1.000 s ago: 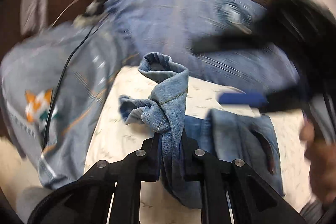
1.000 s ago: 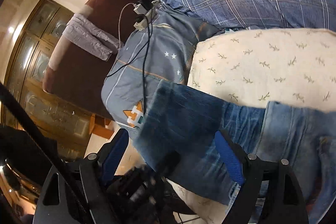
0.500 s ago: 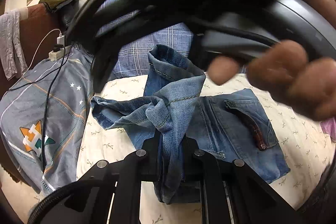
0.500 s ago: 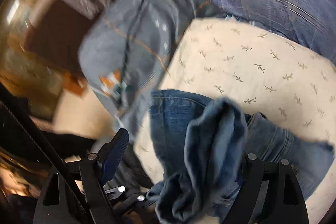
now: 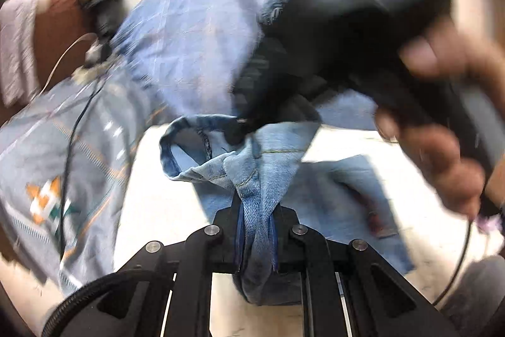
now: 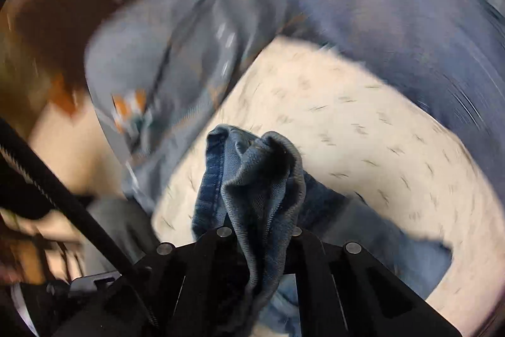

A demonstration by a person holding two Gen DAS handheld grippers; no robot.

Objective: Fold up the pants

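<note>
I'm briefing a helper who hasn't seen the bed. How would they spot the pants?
Find the cream leaf-print sheet beside the blue checked blanket. The pants are the only denim there: faded blue jeans, bunched, pinched by both the left gripper and right gripper.

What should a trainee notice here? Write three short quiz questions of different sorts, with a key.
1. True or false: the left gripper is shut on the jeans.
2. The right gripper grips: A) the black cable, B) a bunched fold of jeans, C) nothing.
3. Fill in: the jeans lie over a cream ___ printed with small sprigs.

Key: 1 true; 2 B; 3 sheet.
</note>
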